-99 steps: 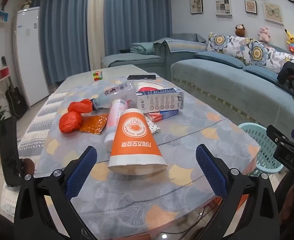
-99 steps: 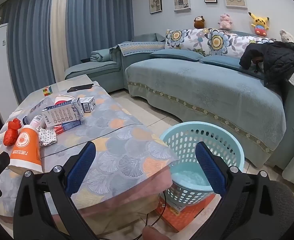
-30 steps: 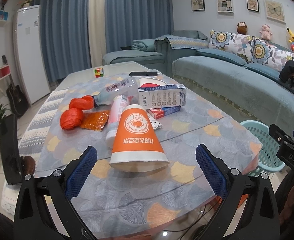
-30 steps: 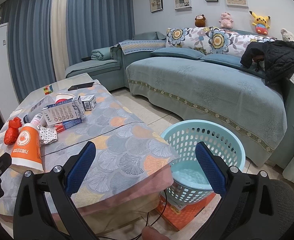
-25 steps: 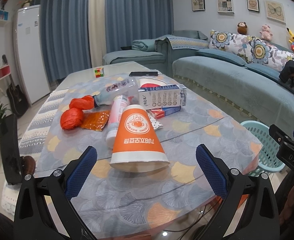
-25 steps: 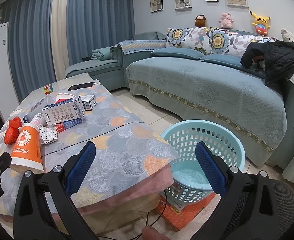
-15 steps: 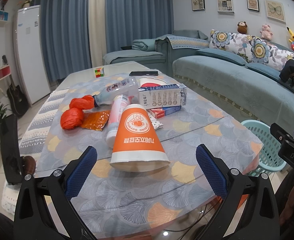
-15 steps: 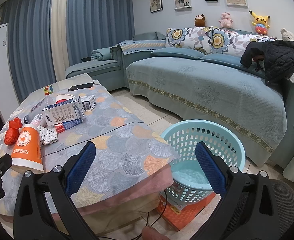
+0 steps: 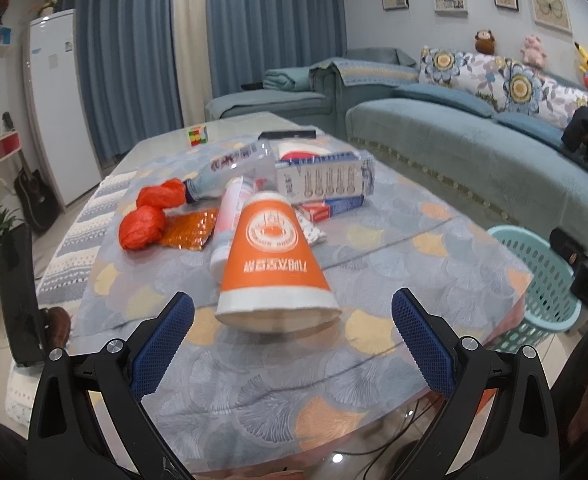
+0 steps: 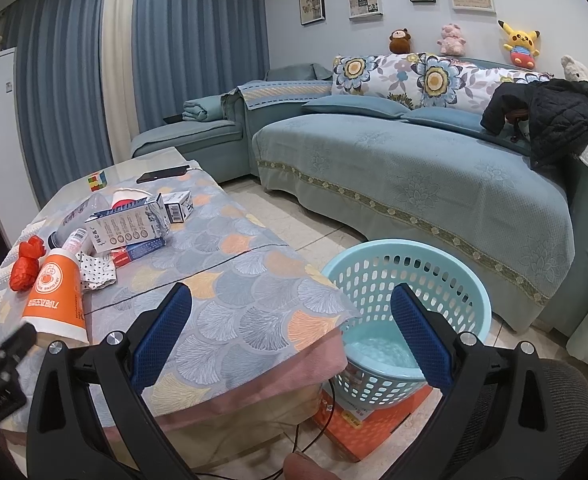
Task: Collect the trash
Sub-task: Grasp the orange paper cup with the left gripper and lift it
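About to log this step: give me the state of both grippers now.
Left gripper: open, empty, facing the upturned orange paper cup.
Right gripper: open, empty, aimed between the table edge and the blue basket.

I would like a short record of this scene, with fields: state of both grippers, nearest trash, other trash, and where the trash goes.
left gripper: open, empty, facing the paper cup
right gripper: open, empty, above the table edge near the basket
nearest trash: orange paper cup, upside down on the table
other trash: red bags, milk carton, plastic bottle
bin: light blue basket on the floor, looks empty
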{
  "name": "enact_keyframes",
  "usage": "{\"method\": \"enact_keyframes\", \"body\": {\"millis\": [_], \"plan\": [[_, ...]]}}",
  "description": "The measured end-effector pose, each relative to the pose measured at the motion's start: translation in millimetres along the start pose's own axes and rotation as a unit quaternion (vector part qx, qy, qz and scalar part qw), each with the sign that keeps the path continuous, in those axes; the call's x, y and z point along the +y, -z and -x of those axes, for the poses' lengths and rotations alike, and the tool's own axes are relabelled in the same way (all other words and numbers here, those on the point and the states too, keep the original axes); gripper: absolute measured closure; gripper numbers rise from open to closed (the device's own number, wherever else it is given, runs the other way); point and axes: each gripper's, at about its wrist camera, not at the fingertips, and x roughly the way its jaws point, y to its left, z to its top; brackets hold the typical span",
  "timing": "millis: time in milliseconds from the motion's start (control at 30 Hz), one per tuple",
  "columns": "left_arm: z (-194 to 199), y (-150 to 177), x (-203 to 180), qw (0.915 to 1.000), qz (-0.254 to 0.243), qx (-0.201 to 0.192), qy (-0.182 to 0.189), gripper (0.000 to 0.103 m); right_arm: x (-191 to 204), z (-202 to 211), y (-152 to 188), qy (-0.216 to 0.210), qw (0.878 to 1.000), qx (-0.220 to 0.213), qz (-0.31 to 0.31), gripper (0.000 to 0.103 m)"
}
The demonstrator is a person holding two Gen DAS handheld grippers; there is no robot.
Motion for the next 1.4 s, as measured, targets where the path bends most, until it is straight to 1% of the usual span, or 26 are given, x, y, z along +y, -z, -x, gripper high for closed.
{"method": "enact_keyframes", "body": {"millis": [100, 300, 433, 533, 667, 800, 833, 867, 933, 1000, 1200, 1333, 1400], "plan": [[-5, 6, -4, 0.9999, -0.002, 0.005, -0.009, 0.007, -1, 0, 0, -0.002, 1.000, 0.000, -0.003, 0.008], [-24, 14, -2, 0.9988, -0.010, 0.014, -0.045, 0.008, 3, -5, 1, -0.015, 1.000, 0.009, -0.004, 0.008], [-40, 6, 6, 0.9981, 0.001, 0.015, -0.060, 0.007, 5, -5, 1, -0.023, 1.000, 0.011, -0.004, 0.008], [-54, -1, 9, 0.9980, 0.008, 0.023, -0.058, 0.007, 6, -7, 1, -0.027, 1.000, 0.015, -0.003, 0.008], [-75, -12, 13, 0.9989, 0.016, 0.029, -0.033, 0.007, 7, -9, 2, -0.032, 0.999, 0.020, -0.001, 0.008], [-96, -20, 19, 0.9981, 0.030, 0.054, 0.006, 0.007, 9, -11, 4, -0.041, 0.999, 0.025, 0.003, 0.008], [-98, -21, 21, 0.9972, 0.039, 0.060, 0.022, 0.013, 9, -12, 5, -0.043, 0.999, 0.026, 0.005, 0.008], [-101, -22, 23, 0.9961, 0.048, 0.064, 0.037, 0.033, 9, -13, 6, -0.045, 0.999, 0.027, 0.006, 0.008], [-104, -22, 28, 0.9928, 0.072, 0.073, 0.061, 0.033, 13, -14, 6, -0.050, 0.998, 0.025, 0.010, 0.008], [-100, -22, 31, 0.9914, 0.086, 0.066, 0.073, 0.034, 20, -15, 3, -0.062, 0.998, 0.018, 0.017, 0.008], [-70, -30, 43, 0.9937, 0.095, 0.016, 0.057, 0.035, 51, -24, -16, -0.095, 0.993, -0.008, 0.064, 0.008], [-47, -42, 63, 0.9939, 0.102, -0.012, 0.041, 0.035, 77, -47, -30, -0.120, 0.989, 0.008, 0.084, 0.008], [-36, -47, 74, 0.9942, 0.103, -0.022, 0.024, 0.035, 92, -62, -38, -0.134, 0.986, 0.015, 0.098, 0.008]]}}
